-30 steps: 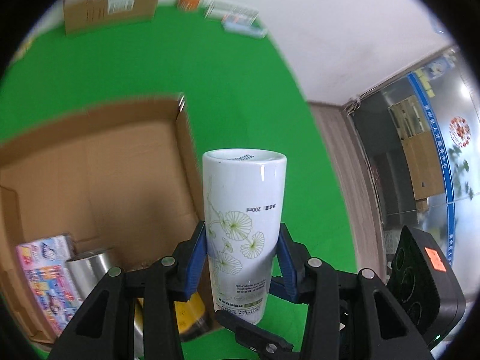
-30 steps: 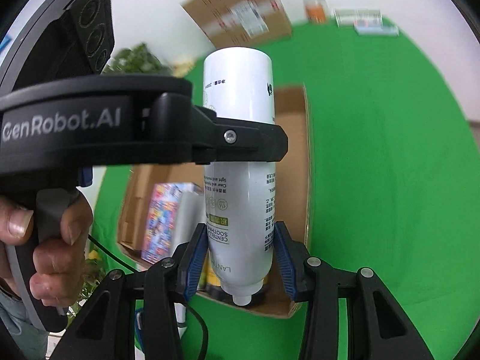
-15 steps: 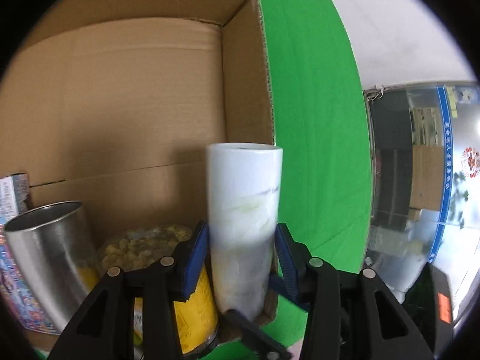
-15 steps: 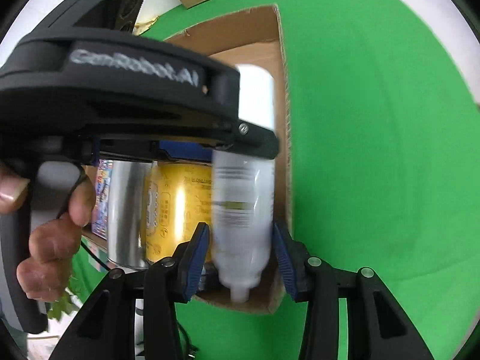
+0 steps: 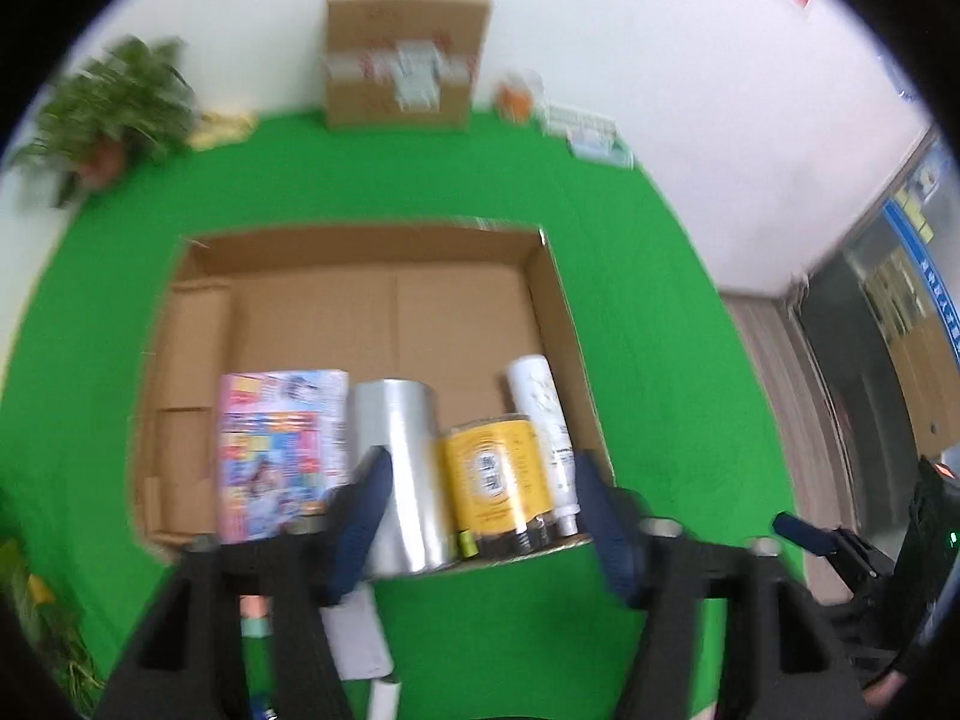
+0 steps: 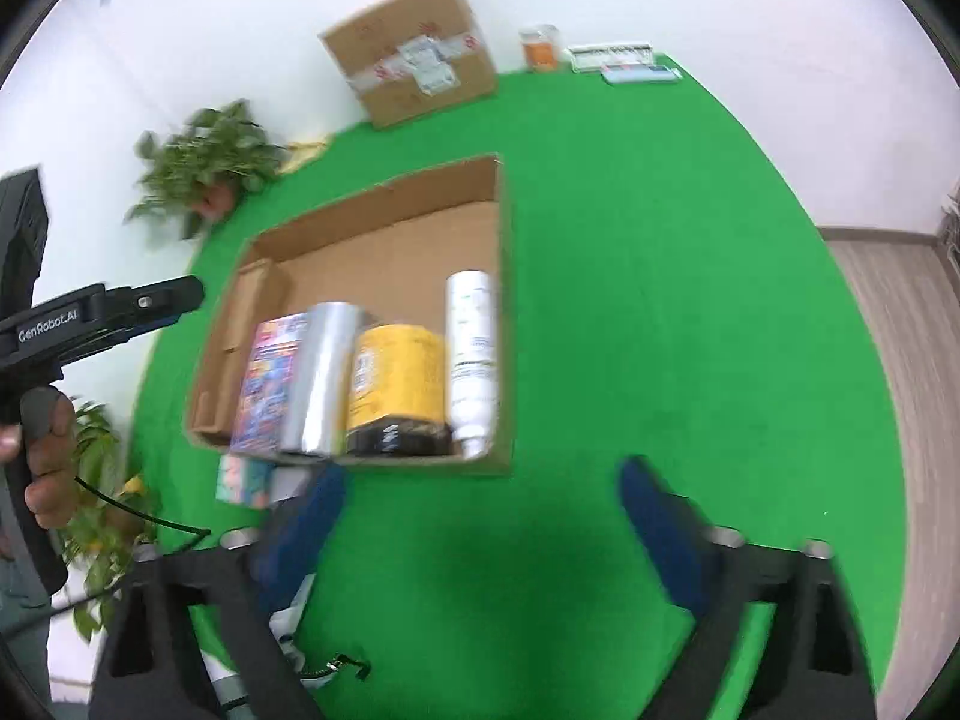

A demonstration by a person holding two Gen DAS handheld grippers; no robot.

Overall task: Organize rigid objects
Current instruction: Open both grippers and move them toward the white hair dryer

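An open cardboard box [image 5: 360, 240] [image 6: 372, 192] lies on the green cloth. Along its near wall stand or lie a colourful packet [image 5: 279, 444] [image 6: 270, 378], a silver cylinder [image 5: 399, 468] [image 6: 321, 378], a yellow can [image 5: 495, 474] [image 6: 396, 372] and a white bottle [image 5: 540, 414] [image 6: 474, 348] against the right wall. My left gripper [image 5: 480, 462] hangs open above the box's near edge with nothing between its fingers. My right gripper [image 6: 480, 471] is in front of the box over bare cloth; its jaws are opening and hold nothing.
A sealed cardboard box [image 5: 402, 72] [image 6: 414, 72] stands at the back by the wall, with an orange jar [image 6: 540, 48] and flat packets to its right. A potted plant [image 5: 114, 114] [image 6: 204, 168] stands back left. Small items [image 6: 246, 480] lie outside the box's near left corner.
Both grippers let go of the white bottle and drew back and up from the box. The bottle now rests in the box by the right wall.
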